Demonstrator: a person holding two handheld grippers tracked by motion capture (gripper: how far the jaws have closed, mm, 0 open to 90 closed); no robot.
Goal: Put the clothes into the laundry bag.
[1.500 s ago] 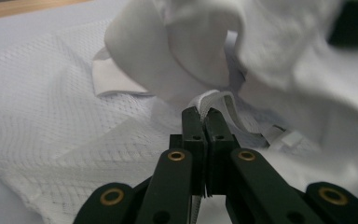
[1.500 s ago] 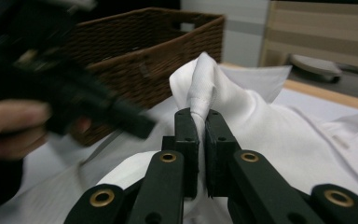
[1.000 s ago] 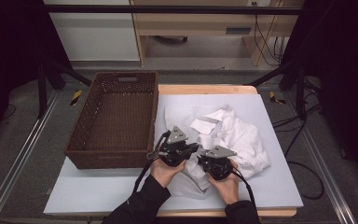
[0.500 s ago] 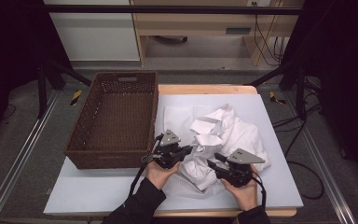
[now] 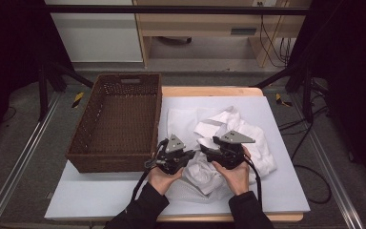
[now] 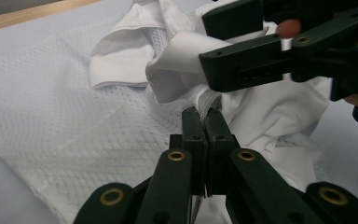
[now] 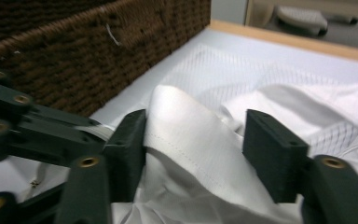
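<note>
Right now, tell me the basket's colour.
Dark brown woven wicker basket, clearest in the high view.

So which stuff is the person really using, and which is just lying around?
In use:
- white garment
- left gripper, shut on its fabric
- right gripper, jaws just opening, a fold between them

Lying about:
- wicker basket
- white board
- yellow-black tape on the floor

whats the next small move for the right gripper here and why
Probably close the right gripper on the white fold between its jaws. They have just been opening and don't clamp it yet, while the left gripper is shut on the garment, pinning its end.
</note>
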